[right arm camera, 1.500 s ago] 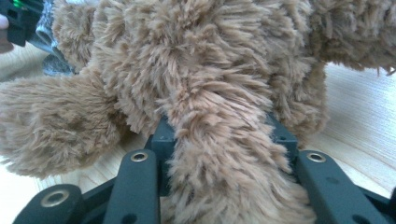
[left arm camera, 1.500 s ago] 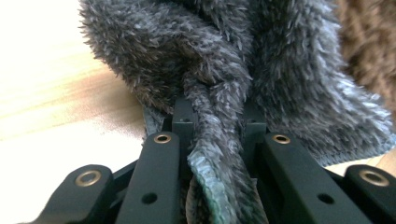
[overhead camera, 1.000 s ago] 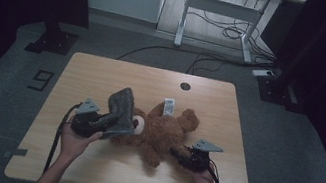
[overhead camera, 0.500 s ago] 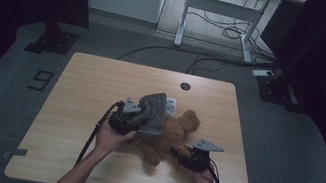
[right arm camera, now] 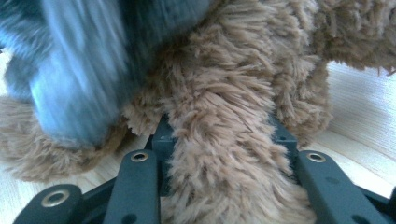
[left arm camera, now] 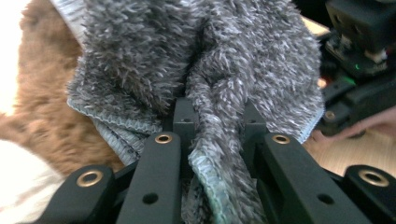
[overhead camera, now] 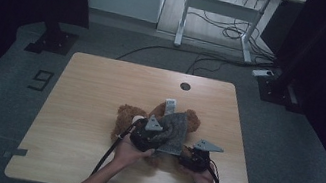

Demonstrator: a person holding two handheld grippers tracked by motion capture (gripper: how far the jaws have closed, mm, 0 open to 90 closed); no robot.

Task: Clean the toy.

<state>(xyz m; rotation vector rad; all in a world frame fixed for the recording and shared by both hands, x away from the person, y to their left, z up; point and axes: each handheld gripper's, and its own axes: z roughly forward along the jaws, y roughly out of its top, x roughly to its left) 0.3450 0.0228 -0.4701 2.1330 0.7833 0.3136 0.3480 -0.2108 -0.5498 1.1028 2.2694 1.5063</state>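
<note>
On the wooden table (overhead camera: 87, 108) a brown teddy bear (overhead camera: 127, 115) lies near the person's edge, its head towards the left in the high view. The left gripper (overhead camera: 146, 138) sits over the bear's middle, its jaws clamped tight on a fold of fuzzy grey cloth (left arm camera: 224, 84); in the left gripper view the fabric bunches up between the two black jaws and drapes across the brown fur. In the high view the cloth (overhead camera: 175, 132) covers the bear's body. Just right of it, the right gripper (overhead camera: 195, 159) rests at the bear's lower end, its jaws closed around a plush limb (right arm camera: 219, 154) just above the tabletop.
</note>
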